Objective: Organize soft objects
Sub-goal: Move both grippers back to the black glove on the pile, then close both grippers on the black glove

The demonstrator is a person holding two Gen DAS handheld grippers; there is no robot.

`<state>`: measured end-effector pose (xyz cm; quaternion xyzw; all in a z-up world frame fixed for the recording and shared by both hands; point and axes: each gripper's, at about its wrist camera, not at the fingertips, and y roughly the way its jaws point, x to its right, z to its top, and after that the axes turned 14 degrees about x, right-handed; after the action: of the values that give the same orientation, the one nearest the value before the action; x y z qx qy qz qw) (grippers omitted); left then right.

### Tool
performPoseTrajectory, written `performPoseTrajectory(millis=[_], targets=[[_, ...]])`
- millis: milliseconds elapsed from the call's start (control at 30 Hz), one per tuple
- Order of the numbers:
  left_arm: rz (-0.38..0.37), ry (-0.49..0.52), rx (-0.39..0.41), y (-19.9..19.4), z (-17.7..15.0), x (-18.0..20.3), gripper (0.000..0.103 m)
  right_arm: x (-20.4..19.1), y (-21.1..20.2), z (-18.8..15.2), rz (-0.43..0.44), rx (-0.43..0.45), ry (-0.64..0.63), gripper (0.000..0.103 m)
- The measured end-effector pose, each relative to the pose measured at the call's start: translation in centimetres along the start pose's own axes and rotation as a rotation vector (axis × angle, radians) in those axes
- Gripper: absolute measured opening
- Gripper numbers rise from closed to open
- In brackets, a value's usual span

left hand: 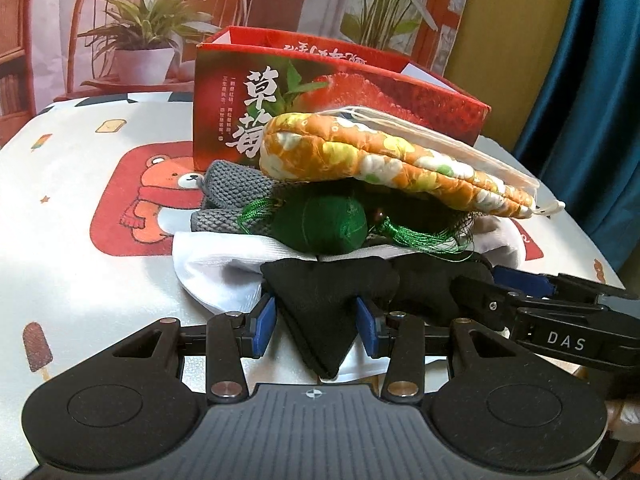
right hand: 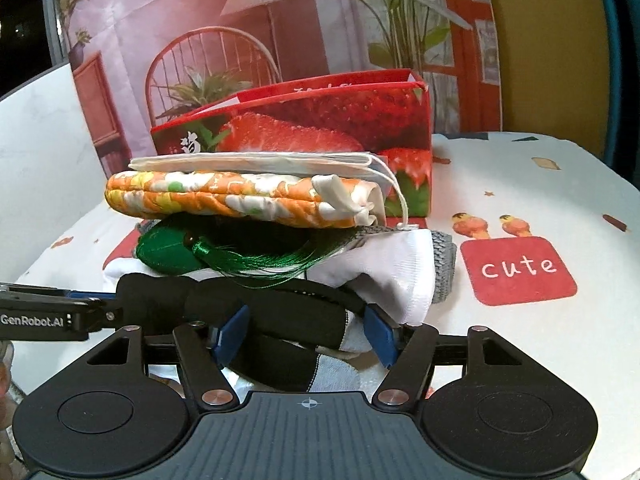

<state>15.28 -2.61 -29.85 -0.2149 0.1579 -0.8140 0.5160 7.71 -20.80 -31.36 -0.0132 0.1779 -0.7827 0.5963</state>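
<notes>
Both tongs at the pile's near edge. Left tongs (left hand: 316,320) spread, straddling a black cloth (left hand: 320,308), pads not visibly pinching. Right tongs (right hand: 306,334) spread around a black roll (right hand: 288,320). Pile lies on the surface (left hand: 80,272), before the strawberry box (left hand: 320,92). Step: grasping. Next: close, lift clear.
</notes>
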Motion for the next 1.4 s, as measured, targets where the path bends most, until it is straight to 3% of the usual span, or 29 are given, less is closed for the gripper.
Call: performPoseTrajectory(millis=[67,233,533,1033,1400], targets=[[-0.002,0.002,0.002,0.0,0.0,0.0,0.043,0.0,0.1,0.0,0.006,-0.005,0.002,0.057],[-0.021,0.013,0.010,-0.3,0.2,0.3,0.022,-0.4,0.2,-0.1,0.043,-0.018,-0.009,0.039],[-0.027,0.034,0.046,-1.4,0.7,1.0,0.018,-0.5,-0.3,0.4,0.059,-0.014,0.010,0.018],[-0.024,0.052,0.184,-4.7,2.9,1.3,0.015,-2.7,-2.8,3.1,0.136,0.089,-0.040,0.006],[-0.003,0.013,0.147,-4.4,2.5,0.3,0.015,-2.7,-2.3,2.7,0.118,0.054,-0.034,0.005]])
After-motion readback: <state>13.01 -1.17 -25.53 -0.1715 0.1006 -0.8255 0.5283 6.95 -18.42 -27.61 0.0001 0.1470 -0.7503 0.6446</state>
